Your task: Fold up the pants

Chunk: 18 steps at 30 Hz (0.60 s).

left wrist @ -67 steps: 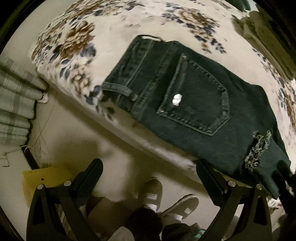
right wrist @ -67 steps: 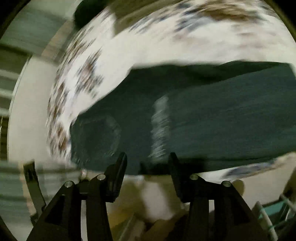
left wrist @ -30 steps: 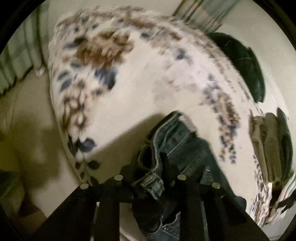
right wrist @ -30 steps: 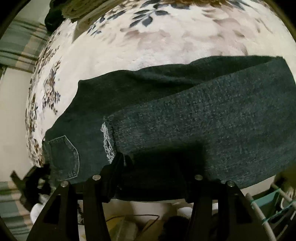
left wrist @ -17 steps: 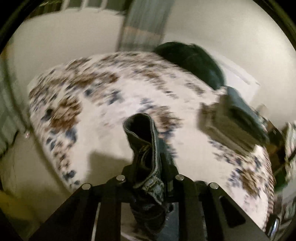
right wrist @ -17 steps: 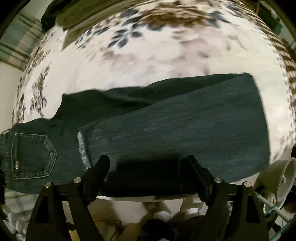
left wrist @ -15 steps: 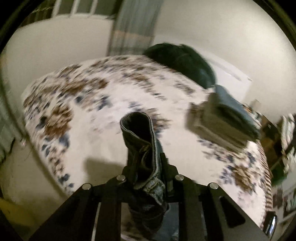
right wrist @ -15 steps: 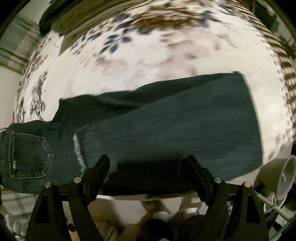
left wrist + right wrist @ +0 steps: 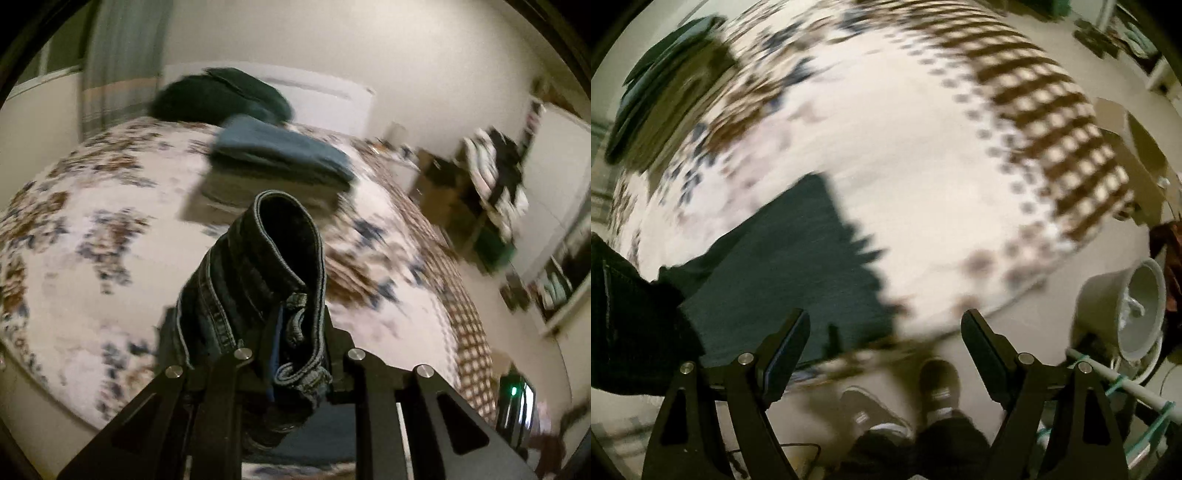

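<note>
- Your left tool (image 9: 295, 354) is clamping the waistband end of the pants (image 9: 258, 280), jaws pressed together on the bunched denim.
- The thick, stitched band is standing up out of the jaws as a folded loop, curling away from the camera toward the far side of the bed (image 9: 92, 221).
- In the right wrist view the legs of the pants (image 9: 798, 273) are lying flat on the bed's near edge, their long axis running from lower left to upper right, the hem end pointing toward the middle of the bed.
- The raised waist part is hanging dark at the left edge of that view.
- Your right tool (image 9: 882, 347) is holding nothing, jaws wide apart, pointing steeply down over the bed's edge and your shoes (image 9: 905, 398).
- The bed cover is pale and plush with brown and blue flowers; much of it is blurred.
- A stack of folded clothes (image 9: 280, 155) is sitting further back on the bed.
</note>
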Motion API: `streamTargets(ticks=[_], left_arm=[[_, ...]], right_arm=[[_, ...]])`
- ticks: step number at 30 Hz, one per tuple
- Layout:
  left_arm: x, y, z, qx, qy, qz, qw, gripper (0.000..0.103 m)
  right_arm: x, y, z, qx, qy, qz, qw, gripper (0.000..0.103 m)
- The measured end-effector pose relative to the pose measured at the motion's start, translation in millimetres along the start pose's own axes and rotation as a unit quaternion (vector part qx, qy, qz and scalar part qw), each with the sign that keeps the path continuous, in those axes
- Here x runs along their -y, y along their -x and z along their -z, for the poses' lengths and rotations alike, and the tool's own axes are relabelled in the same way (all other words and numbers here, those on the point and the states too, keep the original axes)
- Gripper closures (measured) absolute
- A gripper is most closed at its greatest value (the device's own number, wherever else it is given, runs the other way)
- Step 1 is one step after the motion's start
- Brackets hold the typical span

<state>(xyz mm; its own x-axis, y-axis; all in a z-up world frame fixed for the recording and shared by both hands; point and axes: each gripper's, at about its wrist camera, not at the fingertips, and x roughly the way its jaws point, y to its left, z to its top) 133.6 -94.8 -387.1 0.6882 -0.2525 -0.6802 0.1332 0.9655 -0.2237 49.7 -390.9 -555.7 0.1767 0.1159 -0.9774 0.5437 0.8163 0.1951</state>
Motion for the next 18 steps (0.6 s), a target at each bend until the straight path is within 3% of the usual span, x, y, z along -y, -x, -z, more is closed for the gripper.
streamTargets(ticks=[5,7,11,13,14,15,17,18], left_arm=[[64,-47,46,-0.067,-0.066,0.032,0.9950,0.089],[82,-69,65,-0.106,-0.086,0.019,0.9904,0.088],[99,-108,92,-0.226,-0.082,0.025,0.9704,0.081],[101,-99,90,-0.228,-0.077,0.035,0.9700,0.075],[99,-92,85,-0.221,-0.076,0.042,0.9714,0.066],[97,-83,80,-0.217,-0.074,0.046,0.9722,0.044],[84,-65,68,-0.206,-0.064,0.042,0.9756,0.012],[73,-56,61,-0.197,-0.056,0.036,0.9782,0.011]], right_arm=[[52,0,-8,0.001,-0.035,0.020,0.999,0.017],[66,0,-10,0.001,-0.041,0.022,0.999,0.017],[81,6,-19,0.011,-0.051,-0.002,0.999,0.017],[86,12,-25,0.014,-0.056,-0.037,0.998,0.011],[88,16,-28,0.015,-0.059,-0.054,0.997,0.010],[88,19,-32,0.015,-0.060,-0.080,0.995,0.010],[81,20,-39,0.004,-0.054,-0.132,0.990,0.010],[74,20,-43,-0.004,-0.045,-0.162,0.986,0.010]])
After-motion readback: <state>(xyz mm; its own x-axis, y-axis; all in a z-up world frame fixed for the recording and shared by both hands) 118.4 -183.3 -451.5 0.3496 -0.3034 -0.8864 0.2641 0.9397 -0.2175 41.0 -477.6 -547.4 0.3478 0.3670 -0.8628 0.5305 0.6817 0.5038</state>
